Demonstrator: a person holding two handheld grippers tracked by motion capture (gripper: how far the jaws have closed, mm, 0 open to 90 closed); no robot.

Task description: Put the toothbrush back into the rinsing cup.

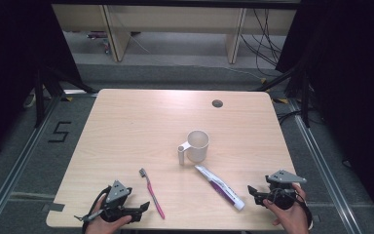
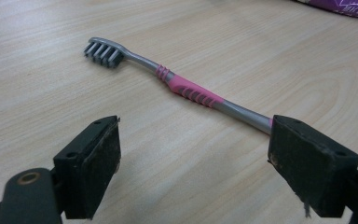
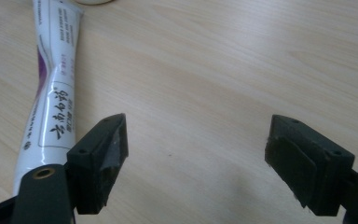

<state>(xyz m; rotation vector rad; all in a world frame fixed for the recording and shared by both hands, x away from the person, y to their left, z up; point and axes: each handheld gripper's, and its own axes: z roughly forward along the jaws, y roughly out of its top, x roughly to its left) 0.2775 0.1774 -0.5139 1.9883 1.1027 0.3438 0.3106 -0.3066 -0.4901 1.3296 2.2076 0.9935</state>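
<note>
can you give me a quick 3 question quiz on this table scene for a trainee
1. True or false: the left gripper is clamped on the toothbrush.
2. Which thing lies nearest the right gripper? A the mug B the toothpaste tube C the toothbrush
3. Which way does the toothbrush's bristle head point in the high view: toward the person or toward the table's far edge?

Key: 1 false, its jaws stand open beside the handle. 2 B. 3 toward the far edge.

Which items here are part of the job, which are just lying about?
In play: pink-and-grey plastic toothbrush ahead of the open left gripper; white-and-purple toothpaste tube beside the open right gripper; white plastic handled cup, probably.
Bystanders: cable hole in the wooden table.
</note>
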